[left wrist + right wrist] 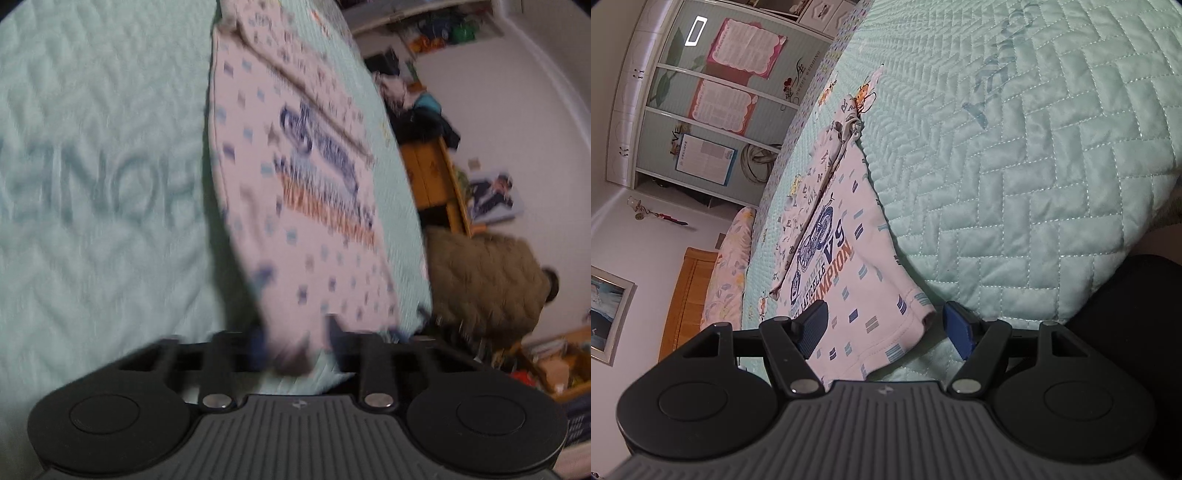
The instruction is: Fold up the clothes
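A white shirt [295,206] with small blue marks and a blue-and-orange print lies on the mint quilted bed cover [92,184]. The left wrist view is blurred. My left gripper [295,338] has its jaws drawn in on a bunched corner of the shirt's near edge, and that edge looks lifted, with a shadow beneath it. In the right wrist view the same shirt [849,258] runs away from me. My right gripper [884,326] stands open, its blue pads [956,328] on either side of the hem corner and not touching it.
The bed cover [1034,166] spreads wide to the right. A wardrobe [713,96] with posters, a floral pillow [731,266] and a wooden headboard [687,299] lie beyond the bed's far edge. An olive quilted jacket [480,280] and wooden furniture [432,173] stand beside the bed.
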A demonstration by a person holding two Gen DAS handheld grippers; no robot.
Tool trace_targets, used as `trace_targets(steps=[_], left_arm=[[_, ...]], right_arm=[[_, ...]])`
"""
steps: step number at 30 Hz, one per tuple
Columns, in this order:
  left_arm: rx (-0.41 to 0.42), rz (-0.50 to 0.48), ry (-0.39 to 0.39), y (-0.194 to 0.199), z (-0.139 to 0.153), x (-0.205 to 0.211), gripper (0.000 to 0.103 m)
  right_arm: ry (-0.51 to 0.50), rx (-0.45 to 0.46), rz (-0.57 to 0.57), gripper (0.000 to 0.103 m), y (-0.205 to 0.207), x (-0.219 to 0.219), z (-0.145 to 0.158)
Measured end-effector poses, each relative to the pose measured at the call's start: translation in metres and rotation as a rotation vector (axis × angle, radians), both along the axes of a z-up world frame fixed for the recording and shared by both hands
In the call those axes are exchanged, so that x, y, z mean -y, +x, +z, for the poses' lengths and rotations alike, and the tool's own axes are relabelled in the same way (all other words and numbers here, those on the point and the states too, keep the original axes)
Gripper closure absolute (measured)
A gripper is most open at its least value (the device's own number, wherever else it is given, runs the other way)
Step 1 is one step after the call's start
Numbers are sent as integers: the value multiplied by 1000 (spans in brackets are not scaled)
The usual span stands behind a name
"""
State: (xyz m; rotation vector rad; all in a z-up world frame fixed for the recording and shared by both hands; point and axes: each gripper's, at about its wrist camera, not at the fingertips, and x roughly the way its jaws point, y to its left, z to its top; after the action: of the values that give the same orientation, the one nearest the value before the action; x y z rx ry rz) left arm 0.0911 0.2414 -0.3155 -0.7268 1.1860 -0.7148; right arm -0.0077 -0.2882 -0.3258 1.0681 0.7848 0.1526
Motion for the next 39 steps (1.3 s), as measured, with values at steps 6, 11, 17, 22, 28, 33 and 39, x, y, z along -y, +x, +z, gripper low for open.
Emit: trace_targets(steps=[6, 11, 17, 22, 28, 33, 39], left_arm=[[44, 90, -42, -28, 6, -23, 88], [34, 175, -43, -28, 6, -41, 74], [0, 240, -34, -23, 2, -51, 41], [-23, 255, -41, -8, 1, -38, 20], [-21, 224, 1, 3, 5, -14, 18], [-24, 224, -4, 0, 4, -9, 20], [-39, 213, 69, -8, -6, -2, 97]], right_arm=[[-3, 1, 1, 32, 0, -1, -1], [-3, 3, 1, 32, 0, -1, -1], [2, 5, 0, 32, -2, -1, -2], [5, -1, -1, 30, -1, -1, -2], [-3, 5, 1, 22, 1, -6, 0], [-6, 15, 3, 17, 4, -8, 0], [-86, 7, 40, 66, 9, -15, 5]])
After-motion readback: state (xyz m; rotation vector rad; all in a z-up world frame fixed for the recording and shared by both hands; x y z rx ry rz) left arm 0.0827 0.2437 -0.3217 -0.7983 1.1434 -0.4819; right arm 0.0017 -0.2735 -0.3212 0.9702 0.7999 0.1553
